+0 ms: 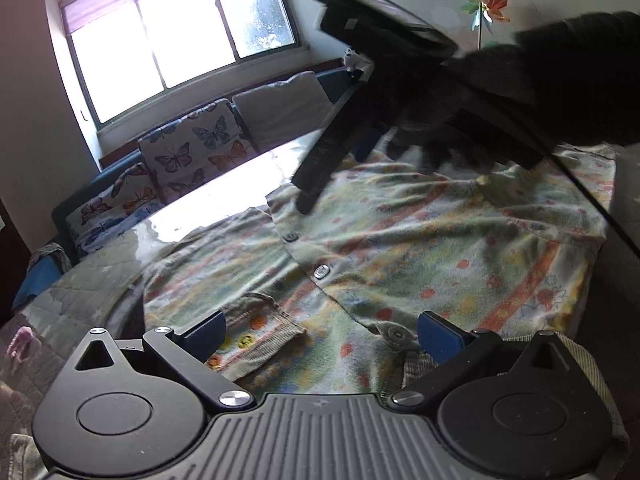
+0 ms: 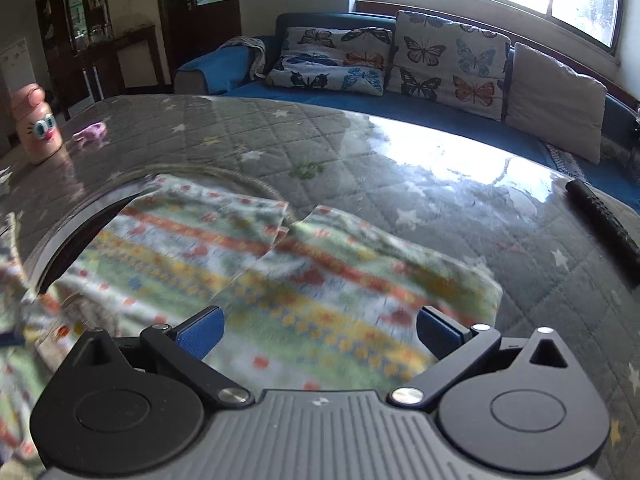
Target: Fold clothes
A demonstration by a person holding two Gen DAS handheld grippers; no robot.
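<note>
A small patterned shirt (image 1: 400,248) with snap buttons and coloured stripes lies spread on the glass-topped table. My left gripper (image 1: 322,334) is open just above its near hem, beside a ribbed cuff (image 1: 260,332). The right gripper's dark body (image 1: 360,120), held in a black-gloved hand, hovers over the shirt's far side in the left wrist view. In the right wrist view my right gripper (image 2: 320,330) is open and empty above the garment (image 2: 280,280), whose two striped panels meet at a seam.
The table (image 2: 360,152) has a quilted grey star cloth under glass. A pink figurine (image 2: 38,128) and a small pink item (image 2: 92,132) stand far left. A black rod (image 2: 604,220) lies at right. A blue sofa with butterfly cushions (image 2: 448,56) is behind.
</note>
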